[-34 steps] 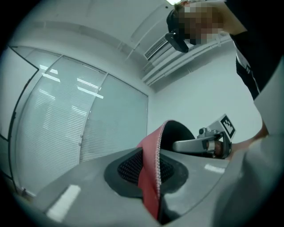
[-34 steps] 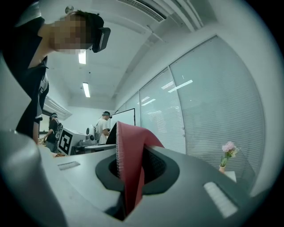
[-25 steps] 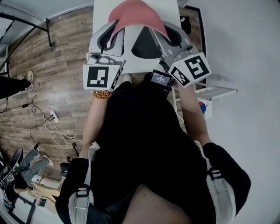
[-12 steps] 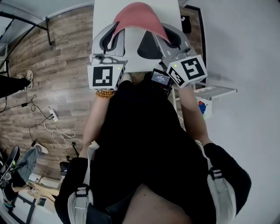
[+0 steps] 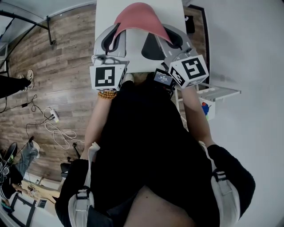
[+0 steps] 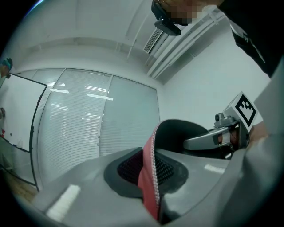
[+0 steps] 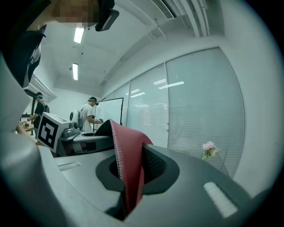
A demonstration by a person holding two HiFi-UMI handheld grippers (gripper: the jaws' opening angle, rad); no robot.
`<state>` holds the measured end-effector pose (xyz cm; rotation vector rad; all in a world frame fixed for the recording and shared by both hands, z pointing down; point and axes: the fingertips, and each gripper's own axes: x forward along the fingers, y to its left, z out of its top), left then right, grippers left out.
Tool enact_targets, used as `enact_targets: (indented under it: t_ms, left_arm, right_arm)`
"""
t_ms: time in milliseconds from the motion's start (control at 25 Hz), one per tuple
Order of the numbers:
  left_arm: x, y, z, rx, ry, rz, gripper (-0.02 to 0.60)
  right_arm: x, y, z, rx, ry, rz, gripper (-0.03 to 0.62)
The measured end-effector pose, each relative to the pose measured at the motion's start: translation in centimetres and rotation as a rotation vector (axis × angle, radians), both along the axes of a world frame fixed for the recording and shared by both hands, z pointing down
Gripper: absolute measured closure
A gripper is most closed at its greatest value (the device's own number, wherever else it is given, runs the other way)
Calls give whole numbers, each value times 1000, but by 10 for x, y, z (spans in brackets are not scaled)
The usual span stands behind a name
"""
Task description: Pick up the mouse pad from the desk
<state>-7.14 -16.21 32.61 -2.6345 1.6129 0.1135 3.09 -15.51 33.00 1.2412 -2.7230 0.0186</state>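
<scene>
The fingers (image 6: 84, 195) of the left gripper (image 6: 150, 190) are pressing together on one edge of the red mouse pad (image 6: 148, 168), pinching the fabric in the narrow slit between them. The fingers (image 7: 186, 181) of the right gripper (image 7: 128, 186) are clamping the opposite edge in the same way, nearly closed, with only the pad's thickness between them. In the head view the mouse pad is arching up like a hump between the two grippers, above the white counter (image 5: 103, 13). Whether its far edge is touching the counter cannot be told. The pad is looking soft and floppy, so doing this lift well is probably calling for a firm squeeze on both sides, both hands travelling at the same pace and level, and steady spacing between them. Pulling apart is risking tugging the thin edge out of one grip. Crowding together is risking folding the pad.
</scene>
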Motion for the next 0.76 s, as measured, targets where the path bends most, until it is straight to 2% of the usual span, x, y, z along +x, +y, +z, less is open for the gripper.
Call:
enact_targets:
  t_ms: [760]
  left_arm:
    - [-6,-19,-7,18,-14,5,560]
  right_arm:
    - [-1,-25,-12,39,58,-7,553]
